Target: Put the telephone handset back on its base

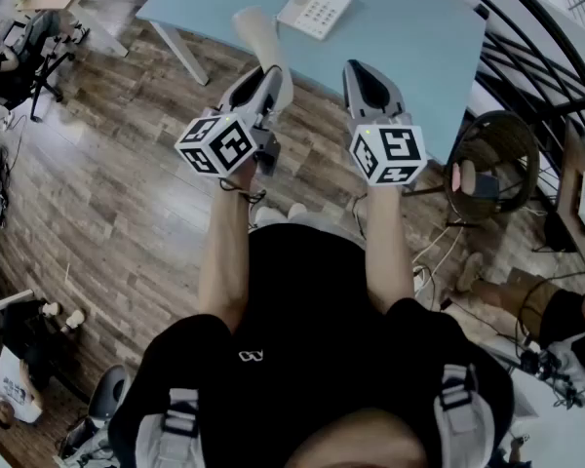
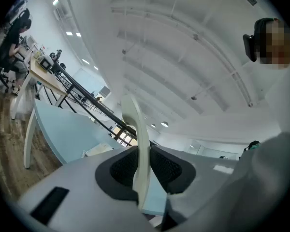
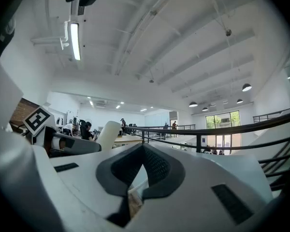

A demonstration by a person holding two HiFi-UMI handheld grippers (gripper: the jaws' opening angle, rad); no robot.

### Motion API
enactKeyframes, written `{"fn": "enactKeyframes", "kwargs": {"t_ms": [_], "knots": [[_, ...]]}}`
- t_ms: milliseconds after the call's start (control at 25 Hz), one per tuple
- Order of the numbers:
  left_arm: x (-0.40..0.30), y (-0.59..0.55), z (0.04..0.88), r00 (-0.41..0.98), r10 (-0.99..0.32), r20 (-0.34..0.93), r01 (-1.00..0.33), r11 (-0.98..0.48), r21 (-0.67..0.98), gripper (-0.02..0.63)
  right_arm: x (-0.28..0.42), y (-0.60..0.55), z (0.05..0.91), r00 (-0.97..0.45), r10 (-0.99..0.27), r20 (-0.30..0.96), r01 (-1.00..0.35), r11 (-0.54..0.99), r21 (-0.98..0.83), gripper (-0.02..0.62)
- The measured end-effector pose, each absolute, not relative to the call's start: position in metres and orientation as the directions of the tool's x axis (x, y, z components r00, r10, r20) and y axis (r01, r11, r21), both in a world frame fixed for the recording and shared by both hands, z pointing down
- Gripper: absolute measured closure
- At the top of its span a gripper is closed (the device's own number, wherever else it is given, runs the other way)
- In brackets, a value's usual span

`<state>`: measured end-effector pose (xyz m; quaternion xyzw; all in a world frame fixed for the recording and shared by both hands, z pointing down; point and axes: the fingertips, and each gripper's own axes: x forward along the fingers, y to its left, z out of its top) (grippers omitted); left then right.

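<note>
Our left gripper [image 1: 256,84] is clamped on the cream telephone handset [image 1: 261,29], which stands out past the jaw tips with its long axis running along the jaws, away from us. The telephone base [image 1: 315,8] lies on the pale blue table [image 1: 419,47] ahead of that gripper and a little to its right, well apart from the handset's far end, so we judge the coming move to be a forward reach drifting slightly right. Our right gripper [image 1: 359,71], beside the left, has its jaws closed together on nothing.
</note>
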<state>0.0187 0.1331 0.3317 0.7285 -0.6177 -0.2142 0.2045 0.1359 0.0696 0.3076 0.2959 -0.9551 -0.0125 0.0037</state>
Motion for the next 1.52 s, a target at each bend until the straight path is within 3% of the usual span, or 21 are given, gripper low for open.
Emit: {"fn": "enactKeyframes", "kwargs": {"t_ms": [960,1280,1520], "knots": [[-0.002,0.121,0.328,0.075,-0.996,-0.058,-0.827,-0.094,0.554,0.526,0.11,0.032,0.315,-0.864,-0.503,-0.015,-0.502,0.864,-0.04,0.6],[-0.036,0.065,0.337,0.107,-0.992,-0.063,-0.787,-0.123,0.605,0.526,0.095,-0.027,0.323,-0.828,-0.559,0.031,-0.56,0.828,-0.034,0.6],[-0.06,-0.002,0.366,0.176,-0.984,0.003,-0.789,-0.139,0.598,0.526,0.084,-0.094,0.351,-0.779,-0.623,0.068,-0.627,0.776,-0.073,0.6]]}}
